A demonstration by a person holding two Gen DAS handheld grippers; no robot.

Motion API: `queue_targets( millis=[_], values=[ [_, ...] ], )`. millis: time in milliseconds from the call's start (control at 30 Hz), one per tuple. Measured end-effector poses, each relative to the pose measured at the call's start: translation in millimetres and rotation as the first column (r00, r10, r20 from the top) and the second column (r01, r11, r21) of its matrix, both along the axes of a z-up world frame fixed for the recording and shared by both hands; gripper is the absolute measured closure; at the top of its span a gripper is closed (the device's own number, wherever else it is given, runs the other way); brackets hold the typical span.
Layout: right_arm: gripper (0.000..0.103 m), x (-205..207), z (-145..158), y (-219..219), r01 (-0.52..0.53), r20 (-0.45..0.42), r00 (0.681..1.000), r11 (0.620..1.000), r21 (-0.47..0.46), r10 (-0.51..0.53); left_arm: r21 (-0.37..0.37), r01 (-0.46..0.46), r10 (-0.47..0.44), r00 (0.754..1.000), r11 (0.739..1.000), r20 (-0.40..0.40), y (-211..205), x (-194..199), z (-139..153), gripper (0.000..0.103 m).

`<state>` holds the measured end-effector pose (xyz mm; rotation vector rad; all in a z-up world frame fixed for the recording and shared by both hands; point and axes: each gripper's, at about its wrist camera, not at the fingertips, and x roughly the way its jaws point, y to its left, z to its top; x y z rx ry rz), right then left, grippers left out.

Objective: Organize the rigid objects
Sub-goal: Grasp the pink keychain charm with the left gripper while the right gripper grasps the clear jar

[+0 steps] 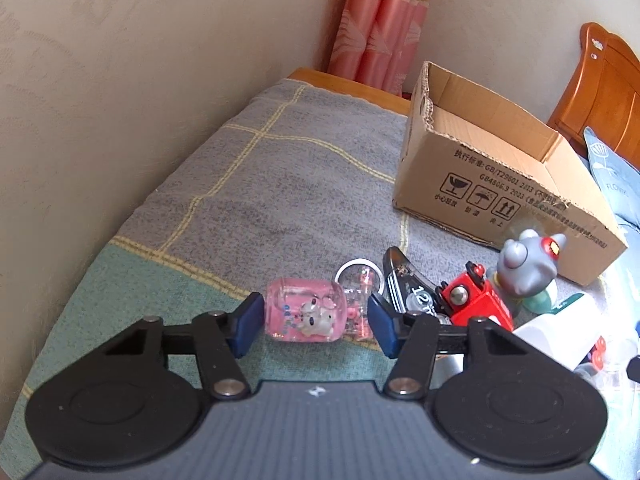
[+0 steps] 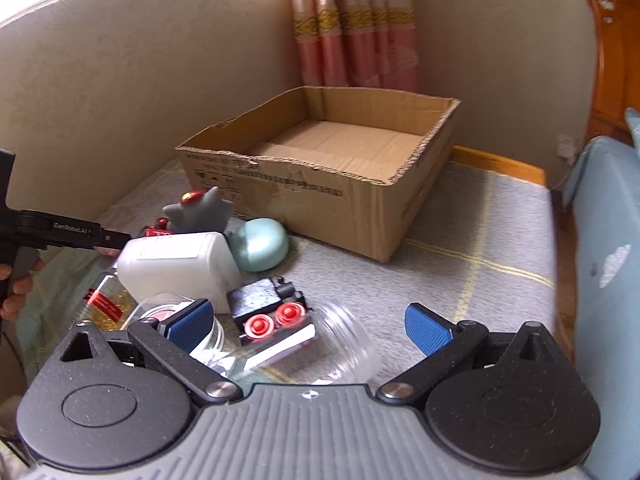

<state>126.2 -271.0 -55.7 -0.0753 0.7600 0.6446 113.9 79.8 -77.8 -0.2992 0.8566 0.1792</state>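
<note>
Left wrist view: the left gripper (image 1: 316, 322) straddles a pink transparent charm case (image 1: 306, 309) that lies on the grey-green checked blanket (image 1: 240, 200). Its blue pads (image 1: 251, 320) stand at either end of the case; the left pad appears to touch it, while contact on the right side cannot be confirmed (a clear keyring pendant (image 1: 359, 294) sits in between).

Just right of the case lie a black tape dispenser (image 1: 404, 288), a red toy train (image 1: 476, 300) and a grey rubber figure (image 1: 524, 266) with a red horn. The figure stands just in front of the open cardboard box (image 1: 500, 184), which rests on the blanket near the pink curtain (image 1: 380, 24) and a wooden headboard (image 1: 600, 88).

Right wrist view: the right gripper (image 2: 312, 328) has its fingers spread wide and clamps nothing. Below and between them lie a clear plastic jar (image 2: 344, 344) on its side and a black toy engine (image 2: 268, 308) with red wheels. A white plastic bottle (image 2: 176, 264) and a pale green oval case (image 2: 260, 244) lie beyond. The box interior shows only bare cardboard. At the left edge a hand (image 2: 16, 284) grips the other tool's handle.
</note>
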Motion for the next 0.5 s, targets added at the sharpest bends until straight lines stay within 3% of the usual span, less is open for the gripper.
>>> queue_targets(
  millis=[267, 500],
  values=[
    [0.0, -5.9, -4.1, 5.8, -0.113, -0.113, 0.988, 0.993, -0.031, 0.109, 0.038, 0.013, -0.012, 1.0, 0.999, -0.02, 4.7, -4.7, 0.8, 0.047],
    [0.0, -41.6, -0.5, 24.9, -0.117, 0.001, 0.993, 0.959, -0.26, 0.121, 0.045, 0.009, -0.008, 1.0, 0.999, -0.015, 3.3, -0.9, -2.4, 0.049]
  ],
)
